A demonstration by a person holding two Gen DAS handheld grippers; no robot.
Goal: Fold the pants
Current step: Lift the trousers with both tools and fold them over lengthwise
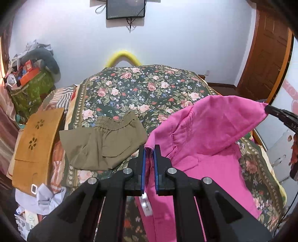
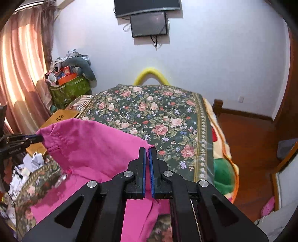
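White-walled bedroom (image 2: pixel 214 55), floral bed (image 2: pixel 149 115)

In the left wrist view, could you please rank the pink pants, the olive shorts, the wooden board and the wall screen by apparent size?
1. pink pants, nearest the camera
2. olive shorts and wooden board look alike; unranked
3. wall screen, farthest and cut off

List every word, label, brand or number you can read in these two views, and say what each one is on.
None can be read for certain.
White tag hanging from the pink pants: print blurred, unreadable.
Pale lettering on the side of the left gripper in the right wrist view: too small and blurred.
Pale marks on the right gripper at the left wrist view's edge: cut off, unreadable.
Orange box on the corner pile: print too small.
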